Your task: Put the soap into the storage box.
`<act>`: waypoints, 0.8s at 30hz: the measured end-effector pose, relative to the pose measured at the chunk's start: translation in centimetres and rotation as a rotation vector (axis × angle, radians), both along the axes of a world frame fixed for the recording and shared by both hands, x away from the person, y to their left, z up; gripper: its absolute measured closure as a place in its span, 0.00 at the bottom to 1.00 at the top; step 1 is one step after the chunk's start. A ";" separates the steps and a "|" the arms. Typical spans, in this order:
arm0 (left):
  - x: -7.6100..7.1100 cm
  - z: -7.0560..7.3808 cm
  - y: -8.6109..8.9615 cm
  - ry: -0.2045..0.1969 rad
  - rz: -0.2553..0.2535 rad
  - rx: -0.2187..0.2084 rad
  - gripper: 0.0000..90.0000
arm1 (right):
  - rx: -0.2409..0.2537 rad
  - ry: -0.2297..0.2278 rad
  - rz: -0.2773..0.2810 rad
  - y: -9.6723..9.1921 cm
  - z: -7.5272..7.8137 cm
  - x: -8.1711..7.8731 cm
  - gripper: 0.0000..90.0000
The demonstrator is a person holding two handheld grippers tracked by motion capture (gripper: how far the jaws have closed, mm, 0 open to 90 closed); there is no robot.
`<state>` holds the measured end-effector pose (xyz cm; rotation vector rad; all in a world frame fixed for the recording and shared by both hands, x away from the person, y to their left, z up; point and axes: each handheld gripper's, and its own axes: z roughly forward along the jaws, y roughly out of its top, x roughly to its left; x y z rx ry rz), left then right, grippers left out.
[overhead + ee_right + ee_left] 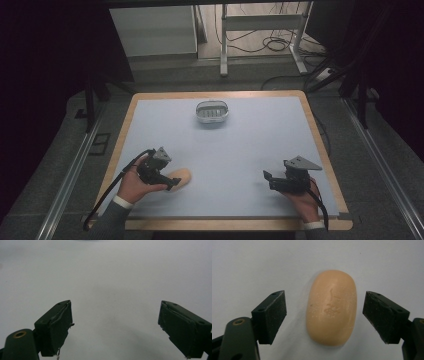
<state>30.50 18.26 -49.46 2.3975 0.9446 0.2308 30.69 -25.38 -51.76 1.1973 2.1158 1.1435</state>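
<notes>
Your left gripper sits over the soap bar at the near left of the mat, jaws spread either side, not touching. Pre-grasp step. Next: close on it squarely. Right gripper idle near right, jaws spread.

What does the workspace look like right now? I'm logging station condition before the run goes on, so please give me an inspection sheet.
Surface: pale blue mat on a wood-edged table, no marks seen.
Job's things: tan soap bar lying flat at the near left; metal soap dish at the far middle, apart from it.
Clutter: nothing seen.
Grippers: left tool open, jaws either side of the soap bar without touching; right tool open over bare mat.
Cables: black cable trails from the left tool off the near edge.
Surroundings: white frame legs and loose floor cables beyond the table.
</notes>
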 end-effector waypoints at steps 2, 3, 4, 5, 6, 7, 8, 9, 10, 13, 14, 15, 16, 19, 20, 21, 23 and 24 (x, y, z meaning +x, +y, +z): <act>0.1 -0.3 -0.3 0.013 -0.009 0.012 0.22 | -0.001 0.002 0.000 0.0 0.0 0.0 0.13; 0.2 -0.5 -0.4 0.020 -0.013 0.018 0.23 | -0.001 0.003 -0.001 0.0 0.0 0.0 0.13; 0.3 -0.7 -0.6 0.026 -0.016 0.025 0.23 | -0.001 0.003 -0.001 0.0 0.0 0.0 0.13; 0.3 -0.8 -0.7 0.032 -0.020 0.030 0.23 | -0.002 0.003 -0.001 0.0 0.0 0.0 0.13; 0.3 -0.8 -0.7 0.032 -0.020 0.030 0.23 | -0.002 0.003 -0.001 0.0 0.0 0.0 0.13; 0.4 -1.1 -0.9 0.045 -0.031 0.041 0.24 | -0.004 0.003 -0.002 0.0 0.0 0.0 0.13; 0.4 -1.2 -1.1 0.049 -0.034 0.046 0.24 | -0.005 0.003 -0.002 0.0 0.0 0.0 0.13; 0.4 -1.2 -1.1 0.049 -0.034 0.046 0.24 | -0.006 0.004 -0.003 0.0 -0.1 0.0 0.13; 0.4 -1.5 -1.3 0.058 -0.044 0.059 0.25 | -0.006 0.005 -0.004 0.0 -0.1 0.0 0.13; 0.5 -1.8 -1.6 0.070 -0.048 0.080 0.26 | -0.008 0.007 -0.004 0.1 -0.1 0.1 0.13; 0.5 -1.9 -1.6 0.072 -0.047 0.084 0.27 | -0.010 0.007 -0.004 0.1 -0.1 0.1 0.13; 0.5 -1.9 -1.6 0.072 -0.047 0.084 0.28 | -0.010 0.007 -0.004 0.1 -0.1 0.1 0.13; 0.6 -2.0 -1.7 0.075 -0.046 0.089 0.29 | -0.011 0.006 -0.004 0.1 -0.1 0.0 0.13; 0.7 -2.1 -1.8 0.075 -0.042 0.100 0.34 | -0.013 0.006 -0.006 0.1 -0.1 0.0 0.13; 0.7 -2.1 -1.8 0.075 -0.042 0.099 0.35 | -0.013 0.006 -0.008 0.1 -0.1 0.0 0.13; 0.7 -2.1 -1.8 0.075 -0.041 0.099 0.35 | -0.013 0.005 -0.008 0.1 -0.2 0.1 0.13; 0.7 -2.1 -1.8 0.072 -0.040 0.103 0.36 | -0.014 0.005 -0.011 0.0 -0.2 0.1 0.13; 0.7 -2.0 -1.8 0.072 -0.041 0.105 0.36 | -0.014 0.005 -0.011 0.0 -0.2 0.1 0.13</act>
